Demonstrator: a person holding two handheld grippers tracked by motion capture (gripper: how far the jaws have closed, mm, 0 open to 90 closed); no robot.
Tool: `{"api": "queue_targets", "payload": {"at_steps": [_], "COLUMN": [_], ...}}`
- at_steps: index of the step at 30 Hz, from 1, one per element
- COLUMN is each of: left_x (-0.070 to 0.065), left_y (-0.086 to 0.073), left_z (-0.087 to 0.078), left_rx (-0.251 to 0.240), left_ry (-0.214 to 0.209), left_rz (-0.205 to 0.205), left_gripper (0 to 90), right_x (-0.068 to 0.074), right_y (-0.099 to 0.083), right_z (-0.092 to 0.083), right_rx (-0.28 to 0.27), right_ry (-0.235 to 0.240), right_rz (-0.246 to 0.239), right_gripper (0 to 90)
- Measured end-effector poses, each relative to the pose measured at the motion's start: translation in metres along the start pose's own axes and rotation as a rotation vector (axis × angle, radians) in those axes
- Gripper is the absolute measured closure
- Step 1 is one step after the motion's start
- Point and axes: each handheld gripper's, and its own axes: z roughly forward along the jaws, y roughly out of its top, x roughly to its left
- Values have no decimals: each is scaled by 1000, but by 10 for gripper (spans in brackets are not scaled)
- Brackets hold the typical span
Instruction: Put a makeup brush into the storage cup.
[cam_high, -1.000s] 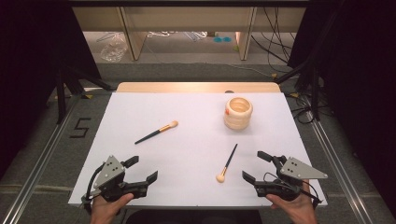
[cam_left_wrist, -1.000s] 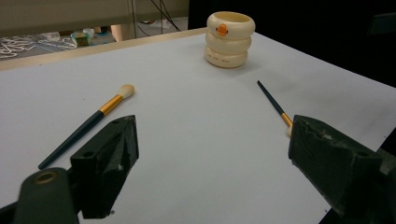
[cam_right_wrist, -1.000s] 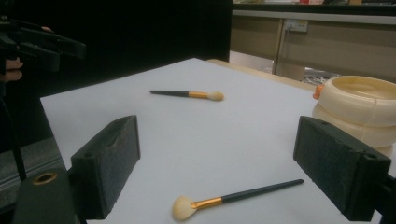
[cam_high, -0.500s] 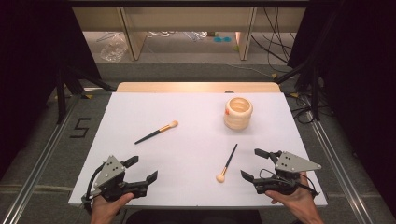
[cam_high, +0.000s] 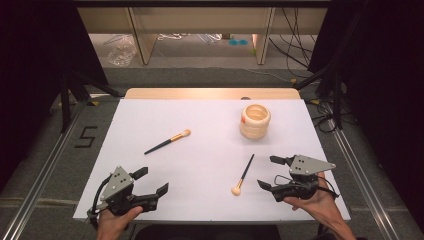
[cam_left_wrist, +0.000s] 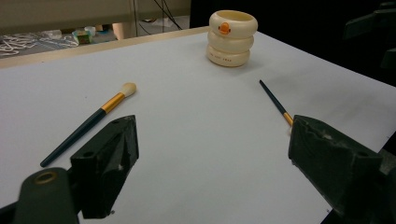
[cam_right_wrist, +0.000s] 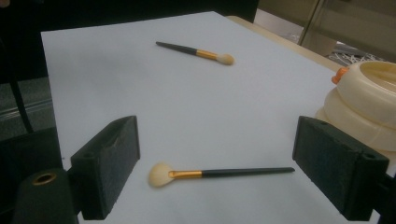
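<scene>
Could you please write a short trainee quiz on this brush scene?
1. True or false: the right tool is open.
2. Which brush lies nearer the right tool: the nearer brush or the far brush?
3. The cream ringed holder stands: A upright, B tipped over.

Key: 1 true. 2 the nearer brush. 3 A.

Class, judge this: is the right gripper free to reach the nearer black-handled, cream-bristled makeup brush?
Probably yes: the right gripper is open, and bare white table lies between it and the brush.
</scene>
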Motion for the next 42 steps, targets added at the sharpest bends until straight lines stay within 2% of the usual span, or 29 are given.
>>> {"api": "queue_targets", "payload": {"at_steps": [7, 12, 14, 17, 19, 20, 23, 24, 26, 27, 29, 37, 38, 42], "left_x": [0, 0, -1, -1, 0, 0, 0, -1, -1, 0, 0, 0, 1, 1], "left_y": [0, 0, 0, 0, 0, 0, 0, 0, 0, 0, 0, 0, 0, 0], "left_z": [0, 0, -1, 0, -1, -1, 0, -1, 0, 0, -1, 0, 0, 0], "left_rx": [5, -1, 4, -2, 5, 5, -3, 4, -1, -5, 2, -6, -2, -1], "left_ry": [6, 2, 9, 8, 7, 7, 1, 8, 6, 3, 8, 3, 5, 1], "left_rz": [-1, -2, -22, -28, -2, -2, -5, -23, -24, -26, -23, -27, -10, -4], "left_gripper": [157, 157, 157, 157, 157, 157, 157, 157, 157, 157, 157, 157, 157, 157], "right_x": [-11, -21, -25, -30, -32, -32, -35, -36, -37, -37, -40, -47, -48, -49], "right_y": [1, 4, 5, 7, 8, 8, 8, 7, 7, 7, 6, 6, 6, 5], "right_z": [7, 19, 22, 27, 30, 30, 36, 42, 45, 51, 56, 69, 70, 77], "right_rx": [54, 123, 135, 152, 169, 169, 194, 225, 241, 271, 292, 329, 334, 359], "right_ry": [8, 31, 32, 33, 32, 32, 52, 72, 84, 95, 109, 114, 110, 124], "right_rz": [-36, -82, -95, -112, -121, -121, -136, -153, -162, -167, -178, -202, -199, -210], "right_gripper": [166, 186, 197, 204, 204, 204, 218, 229, 231, 231, 233, 238, 234, 239]}}
